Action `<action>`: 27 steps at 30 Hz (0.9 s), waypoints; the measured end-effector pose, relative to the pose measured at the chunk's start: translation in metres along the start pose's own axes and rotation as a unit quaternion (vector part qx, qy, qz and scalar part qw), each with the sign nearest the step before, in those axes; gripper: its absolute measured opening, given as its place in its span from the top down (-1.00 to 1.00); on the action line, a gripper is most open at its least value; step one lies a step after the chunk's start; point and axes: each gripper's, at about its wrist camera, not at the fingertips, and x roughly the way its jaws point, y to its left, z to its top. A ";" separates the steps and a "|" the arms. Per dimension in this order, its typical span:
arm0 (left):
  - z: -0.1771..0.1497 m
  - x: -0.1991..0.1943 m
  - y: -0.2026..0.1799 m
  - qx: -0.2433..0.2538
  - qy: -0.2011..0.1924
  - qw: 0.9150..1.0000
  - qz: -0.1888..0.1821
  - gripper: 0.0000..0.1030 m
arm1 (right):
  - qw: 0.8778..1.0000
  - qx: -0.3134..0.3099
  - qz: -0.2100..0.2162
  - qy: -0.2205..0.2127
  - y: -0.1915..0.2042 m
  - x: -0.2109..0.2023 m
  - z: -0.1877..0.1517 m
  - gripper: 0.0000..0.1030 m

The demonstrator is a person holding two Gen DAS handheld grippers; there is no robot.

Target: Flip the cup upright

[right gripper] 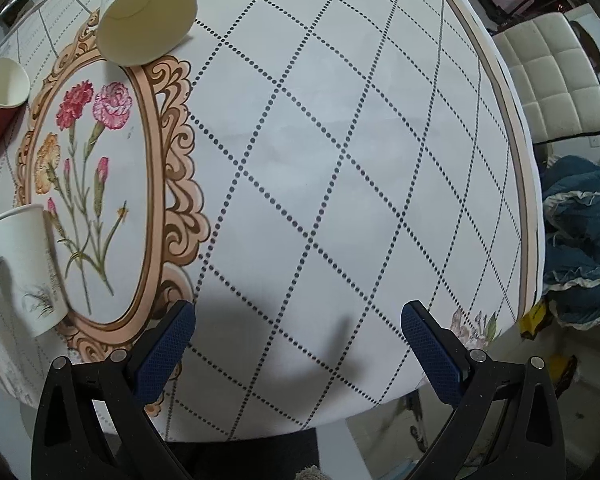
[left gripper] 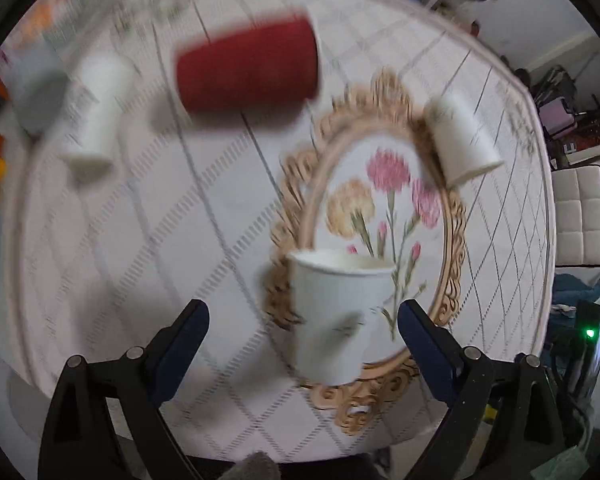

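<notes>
We see the white cup standing upright on the table, free between our wide-spread left gripper (apparently just let go); the right gripper waits wide, empty.

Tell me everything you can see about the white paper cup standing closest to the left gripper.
The white paper cup stands upright, mouth up, with a rolled rim and a cream inside. A faint grey plant sketch is printed low on its side. It sits on the tablecloth, on the edge of the ornate oval flower frame. The left gripper is open, with jaws apart on either side of the cup; contact can't be confirmed because that view is blurred.
</notes>
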 end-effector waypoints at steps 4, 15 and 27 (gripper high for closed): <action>0.000 -0.039 0.023 0.018 -0.076 0.994 0.073 -0.95 | 1.000 0.002 0.028 -0.006 0.002 -0.011 -0.009 -1.00; -0.018 -0.014 0.095 -0.015 -0.063 0.984 0.166 -1.00 | 0.994 -0.062 0.081 -0.038 0.092 -0.048 -0.010 -0.99; -0.042 0.012 0.121 -0.014 -0.020 0.980 0.200 -1.00 | 0.988 -0.120 0.094 -0.025 0.180 -0.036 -0.001 -0.45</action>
